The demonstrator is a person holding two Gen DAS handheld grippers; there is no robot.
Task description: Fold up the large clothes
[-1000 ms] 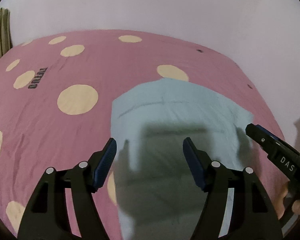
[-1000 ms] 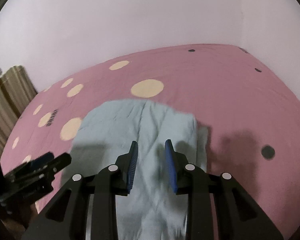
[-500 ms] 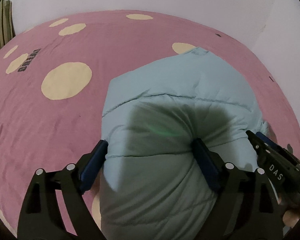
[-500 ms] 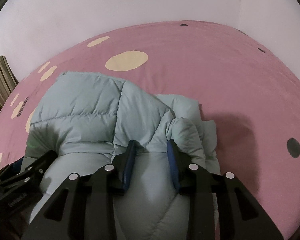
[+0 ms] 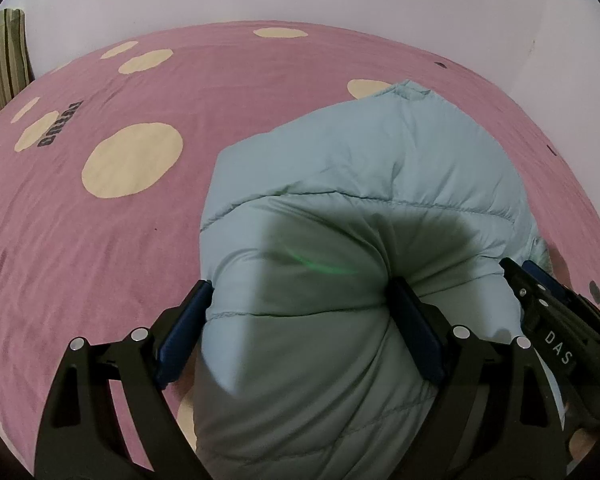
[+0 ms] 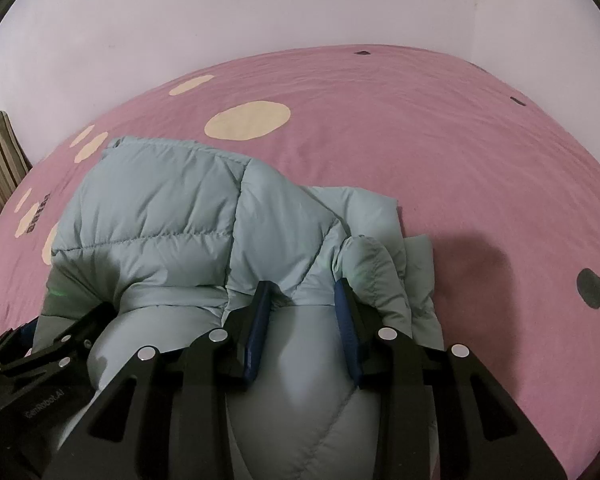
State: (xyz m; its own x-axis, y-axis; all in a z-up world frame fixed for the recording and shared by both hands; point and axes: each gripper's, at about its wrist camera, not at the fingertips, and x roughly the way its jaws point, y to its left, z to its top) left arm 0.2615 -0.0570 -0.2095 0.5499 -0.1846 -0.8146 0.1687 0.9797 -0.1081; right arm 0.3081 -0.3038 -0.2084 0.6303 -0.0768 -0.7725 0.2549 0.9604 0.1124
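Observation:
A pale blue quilted puffer jacket [image 5: 360,184] lies bunched on the pink bed; it also shows in the right wrist view [image 6: 160,216]. My left gripper [image 5: 300,300] stands wide open with a thick fold of the jacket bulging between its blue pads [image 5: 416,332]. My right gripper [image 6: 302,304] has its jaws closed onto a fold of the jacket's right side. Each gripper shows in the other's view: the right one [image 5: 556,328] at the lower right, the left one [image 6: 40,356] at the lower left.
The pink bedsheet [image 5: 100,240] has cream dots and a few dark dots [image 6: 590,288]. White walls rise behind the bed and at its right side. A striped cloth [image 5: 0,64] hangs at the far left.
Both grippers have moved down and forward onto the jacket. The jacket went from flat to bunched and puffed up between the fingers. Since half a second ago, little has moved.

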